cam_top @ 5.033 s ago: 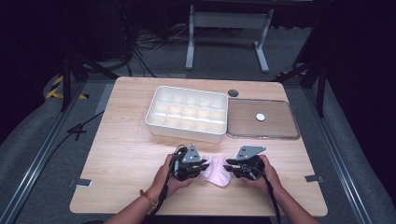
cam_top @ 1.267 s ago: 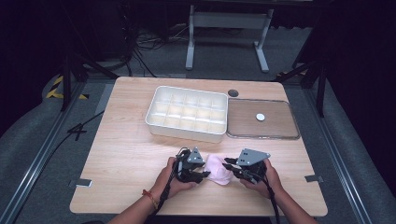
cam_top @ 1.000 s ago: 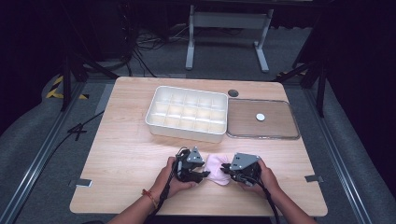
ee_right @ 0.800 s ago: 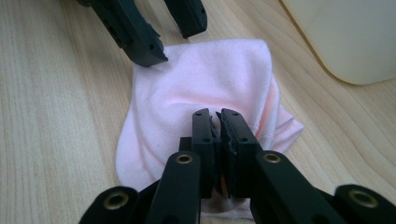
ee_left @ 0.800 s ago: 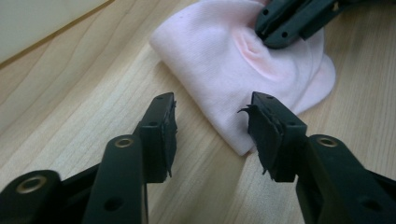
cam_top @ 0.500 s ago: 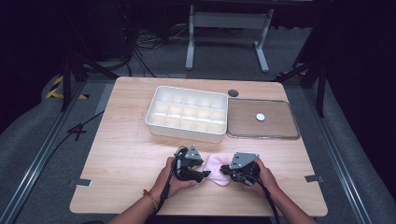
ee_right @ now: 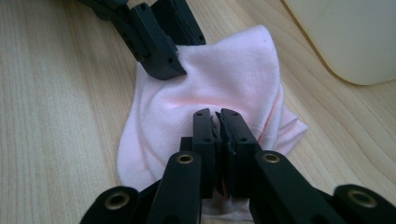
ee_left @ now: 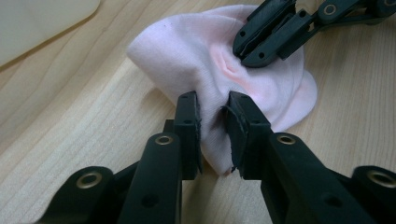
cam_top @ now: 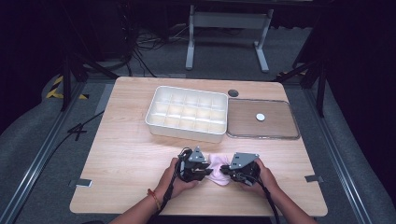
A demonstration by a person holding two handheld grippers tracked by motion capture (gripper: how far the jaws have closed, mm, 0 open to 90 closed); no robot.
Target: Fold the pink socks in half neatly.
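In the high view both tools cover the edges of the pink sock (cam_top: 216, 169). The white tray (ee_right: 345, 37) is cut off by the right gripper view's edge.

pink sock (ee_left: 219, 60): soft knit cloth, matt, fine weave, creased where pinched. table (cam_top: 126, 154): light wood-grain top, smooth, low sheen. left gripper (ee_left: 212, 119): black matt plastic jaws, brass-coloured rivets at the links, grey metal-look plate on top in the high view. right gripper (ee_right: 215, 123): same black matt plastic, same brass-look rivets, pad edges look slightly rough. compartment tray (cam_top: 187, 114): off-white plastic, smooth, faint gloss. flat lid (cam_top: 261, 119): clear glossy plastic, brownish panel, small white disc at its centre.
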